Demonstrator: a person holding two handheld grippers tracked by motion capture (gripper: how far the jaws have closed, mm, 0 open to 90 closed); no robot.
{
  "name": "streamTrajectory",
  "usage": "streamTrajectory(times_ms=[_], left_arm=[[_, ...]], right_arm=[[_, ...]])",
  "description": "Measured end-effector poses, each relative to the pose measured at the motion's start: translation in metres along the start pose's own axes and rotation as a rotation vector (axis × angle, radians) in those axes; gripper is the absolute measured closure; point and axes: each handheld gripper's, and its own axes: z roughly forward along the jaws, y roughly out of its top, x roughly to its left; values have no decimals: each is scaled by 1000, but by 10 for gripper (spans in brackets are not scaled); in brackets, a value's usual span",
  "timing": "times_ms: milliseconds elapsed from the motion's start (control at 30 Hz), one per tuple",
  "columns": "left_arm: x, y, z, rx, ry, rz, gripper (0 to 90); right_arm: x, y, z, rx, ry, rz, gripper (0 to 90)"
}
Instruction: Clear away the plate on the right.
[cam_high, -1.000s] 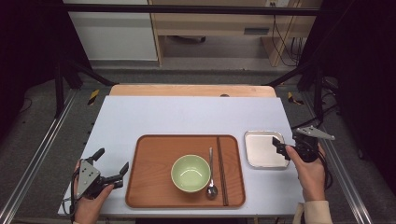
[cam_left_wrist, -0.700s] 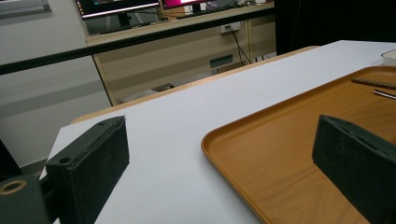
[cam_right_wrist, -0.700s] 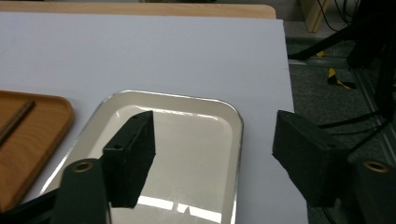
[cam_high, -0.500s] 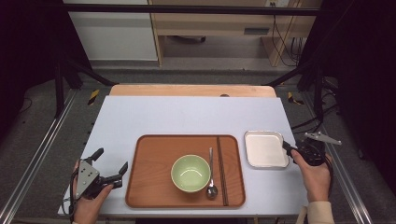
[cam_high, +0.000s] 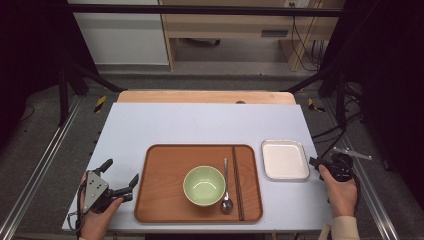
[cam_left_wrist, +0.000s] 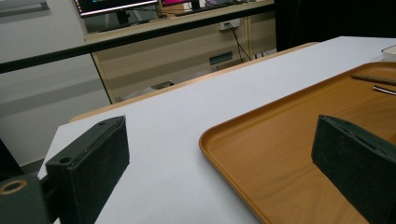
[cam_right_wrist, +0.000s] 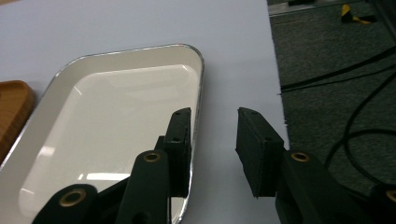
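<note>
On the white table (cam_high: 200, 120), a shallow white metal-rimmed tray (cam_right_wrist: 112, 135) lies empty beside the right hand-held gripper (cam_right_wrist: 212, 140), jaws apart.

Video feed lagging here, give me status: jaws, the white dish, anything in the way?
Both grippers open, empty. Right gripper beside white dish, apart from its rim. Left gripper by wooden tray. Nothing in the way.

Lab, black rig frame (cam_high: 200, 9), monitors (cam_left_wrist: 116, 5), cables (cam_high: 302, 37)

Bowl (cam_high: 203, 185), spoon (cam_high: 226, 192) and chopsticks (cam_high: 237, 182) on tray (cam_high: 160, 200), dish (cam_high: 285, 160) right.
</note>
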Motion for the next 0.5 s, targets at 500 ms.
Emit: streamTrajectory(times_ms=[500], left_arm=[[0,0,0,0,1,0,39]], right_arm=[[6,-4,12,79,29,24,751]])
